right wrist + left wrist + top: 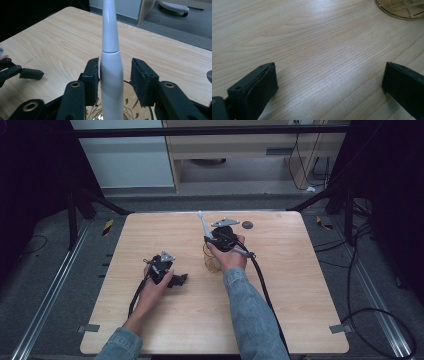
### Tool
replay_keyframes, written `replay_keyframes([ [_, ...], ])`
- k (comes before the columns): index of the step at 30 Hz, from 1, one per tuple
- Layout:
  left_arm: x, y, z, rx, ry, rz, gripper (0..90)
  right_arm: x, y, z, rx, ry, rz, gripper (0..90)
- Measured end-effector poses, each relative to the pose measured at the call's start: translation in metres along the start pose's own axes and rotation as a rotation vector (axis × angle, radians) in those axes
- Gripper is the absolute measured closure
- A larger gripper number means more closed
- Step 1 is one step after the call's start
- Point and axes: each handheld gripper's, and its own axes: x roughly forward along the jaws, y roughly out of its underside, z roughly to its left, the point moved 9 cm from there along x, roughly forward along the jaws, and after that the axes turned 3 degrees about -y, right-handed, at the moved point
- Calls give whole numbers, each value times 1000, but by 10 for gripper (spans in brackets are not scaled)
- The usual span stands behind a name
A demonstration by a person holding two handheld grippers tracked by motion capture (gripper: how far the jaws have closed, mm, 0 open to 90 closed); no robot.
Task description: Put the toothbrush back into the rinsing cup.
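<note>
I read the job as standing the white electric toothbrush [110, 67] in the amber glass cup [211, 261], and it looks nearly finished. In the right gripper view the toothbrush stands upright with its lower end down inside the cup, whose patterned rim shows beneath my right tool [115, 80]. That tool's jaws are parted: the one at 9 o'clock of the handle touches it or sits just beside it, while the one at 3 o'clock stands clear with a visible gap. So I judge the grip is released or very nearly so, and the toothbrush is resting in the cup rather than being carried.

From the high view the cup sits near the middle of the table [280, 310], and the toothbrush leans out of it toward 11 o'clock, its tip reaching near the far edge. My left tool [176, 280] lies low at 8 o'clock from the cup, well apart from it; its own camera shows both jaws spread wide over bare wood, holding nothing, with the cup's base at 1 o'clock.

What is left, in my judgement: back the right tool away without knocking the handle, and check that the cup stays upright.
</note>
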Motion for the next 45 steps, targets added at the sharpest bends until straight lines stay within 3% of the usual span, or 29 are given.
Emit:
replay_keyframes([
  [18, 0, 0, 0, -2, 0, -2, 0, -23, -9, -2, -19, 39, -18, 471],
  [39, 0, 0, 0, -2, 0, -2, 0, -33, -5, 0, -26, 37, 14, 298],
  [45, 0, 0, 0, -1, 0, -1, 0, -37, -4, 1, -36, 61, 20, 177],
])
